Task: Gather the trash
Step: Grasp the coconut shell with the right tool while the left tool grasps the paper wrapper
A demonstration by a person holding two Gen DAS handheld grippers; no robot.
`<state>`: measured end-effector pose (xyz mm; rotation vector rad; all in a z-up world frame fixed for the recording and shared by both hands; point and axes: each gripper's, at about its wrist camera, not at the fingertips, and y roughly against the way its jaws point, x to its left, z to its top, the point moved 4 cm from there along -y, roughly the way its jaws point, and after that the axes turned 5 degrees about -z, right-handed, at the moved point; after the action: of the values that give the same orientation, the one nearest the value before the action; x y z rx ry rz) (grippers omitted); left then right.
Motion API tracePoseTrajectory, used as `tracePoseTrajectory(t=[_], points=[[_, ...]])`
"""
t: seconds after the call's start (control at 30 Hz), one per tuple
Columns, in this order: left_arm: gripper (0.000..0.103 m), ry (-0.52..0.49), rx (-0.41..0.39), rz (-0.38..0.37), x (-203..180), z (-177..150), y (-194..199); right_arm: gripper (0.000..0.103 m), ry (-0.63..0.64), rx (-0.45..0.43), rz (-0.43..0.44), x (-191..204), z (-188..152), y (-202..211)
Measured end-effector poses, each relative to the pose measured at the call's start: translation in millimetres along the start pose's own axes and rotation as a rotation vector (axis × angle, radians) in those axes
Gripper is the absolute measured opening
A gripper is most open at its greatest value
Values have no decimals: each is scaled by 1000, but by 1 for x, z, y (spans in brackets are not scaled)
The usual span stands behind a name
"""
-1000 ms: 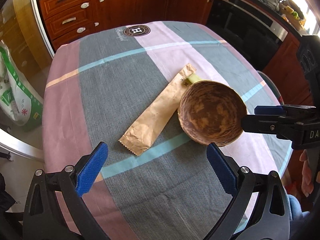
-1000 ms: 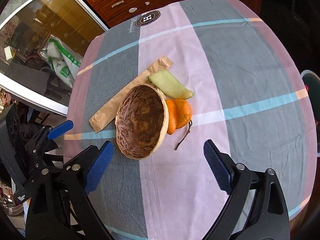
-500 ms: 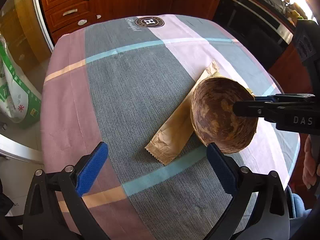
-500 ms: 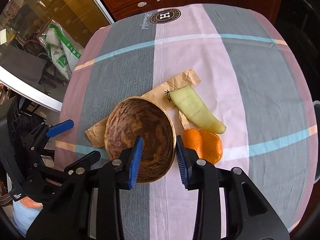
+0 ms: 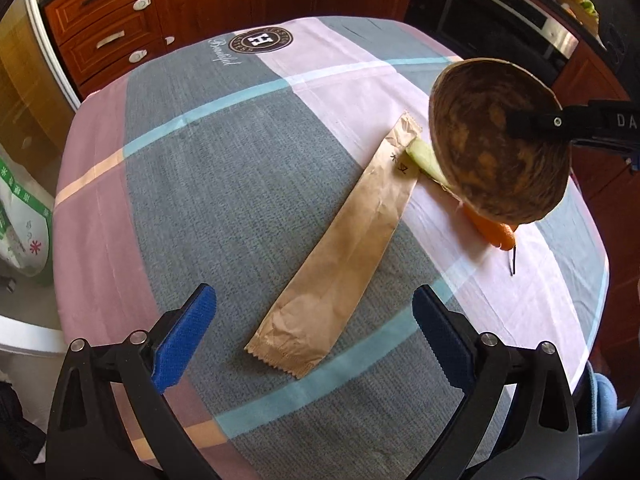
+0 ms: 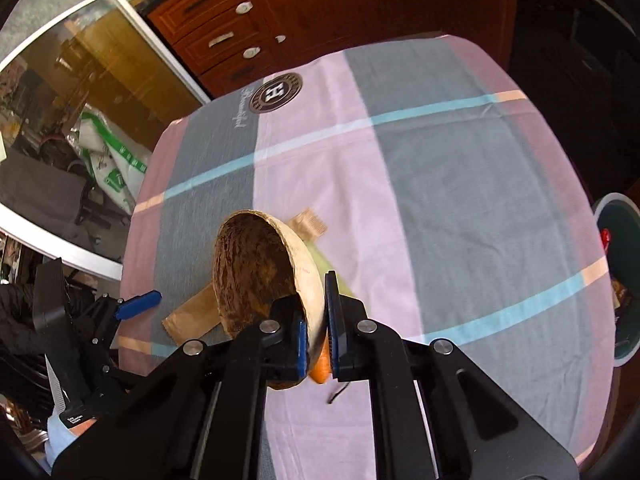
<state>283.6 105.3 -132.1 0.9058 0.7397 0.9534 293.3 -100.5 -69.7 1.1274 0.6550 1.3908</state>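
In our left wrist view, the left gripper (image 5: 310, 338) gapes wide and empty above the paper wrapper (image 5: 340, 256). Only our right wrist view shows the right gripper (image 6: 317, 328) clamping the coconut-shell bowl (image 6: 260, 276) by its rim, tilted above the tablecloth (image 6: 460, 184), and a bin (image 6: 618, 280) beside the table.

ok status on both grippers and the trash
Right gripper shut on bowl rim, lifted. Left gripper open over paper wrapper. Orange peel on table. Nothing blocking.

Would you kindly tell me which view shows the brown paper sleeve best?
The left wrist view: the brown paper sleeve lies there in full length on the tablecloth. In the right wrist view the bowl held in the right gripper hides most of it.
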Motion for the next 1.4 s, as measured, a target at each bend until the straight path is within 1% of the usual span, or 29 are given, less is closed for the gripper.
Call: tracePoseTrajectory(t=[0.07,0.13,0.2,0.23,0.27,0.33,0.37,0.4,0.43,0.47,0.5,0.53,0.6,0.7,0.77,0.9,1.0,1.1,1.27,1.4], points=[[97,-24,5,0,-5,7,-7,8,-27,-1,-10,-16,3,4],[89,-41,17,-5,-9,12,-14,8,-49,0,-14,-27,2,6],[79,-65,10,18,-13,16,-16,8,-62,3,-16,-36,-1,7],[77,-78,10,26,-15,18,-17,8,-69,9,-14,-39,-3,6],[72,-89,9,33,-17,18,-17,8,-77,14,-10,-42,-4,6],[61,-108,2,32,-22,18,-16,9,-90,21,-3,-47,-6,5],[49,-118,-2,31,-25,18,-15,9,-96,22,0,-48,-7,5],[39,-126,-3,32,-28,17,-14,9,-102,22,2,-50,-7,5],[35,-131,0,41,-31,16,-13,9,-107,22,5,-51,-8,5],[19,-136,-3,45,-34,15,-11,9,-111,21,8,-52,-8,5],[12,-137,-6,46,-38,14,-9,9,-115,20,11,-53,-8,5],[10,-129,-7,66,-40,13,-7,10,-117,19,15,-54,-9,7],[3,-82,-16,85,-38,12,-2,9,-118,15,21,-56,-10,10],[3,19,-30,94,-26,12,8,10,-123,4,31,-60,-12,16],[3,63,-47,96,-21,13,17,10,-127,-4,37,-63,-12,22],[3,91,-78,105,-24,16,38,9,-138,-24,58,-70,-15,34],[4,86,-96,107,-36,20,52,10,-148,-40,74,-77,-18,45],[4,59,-109,102,-55,26,62,10,-160,-58,91,-86,-21,55],[4,-3,-116,64,-103,37,69,10,-205,-93,118,-111,-27,74],[4,-63,-107,24,-147,47,61,10,-263,-117,143,-140,-34,86]])
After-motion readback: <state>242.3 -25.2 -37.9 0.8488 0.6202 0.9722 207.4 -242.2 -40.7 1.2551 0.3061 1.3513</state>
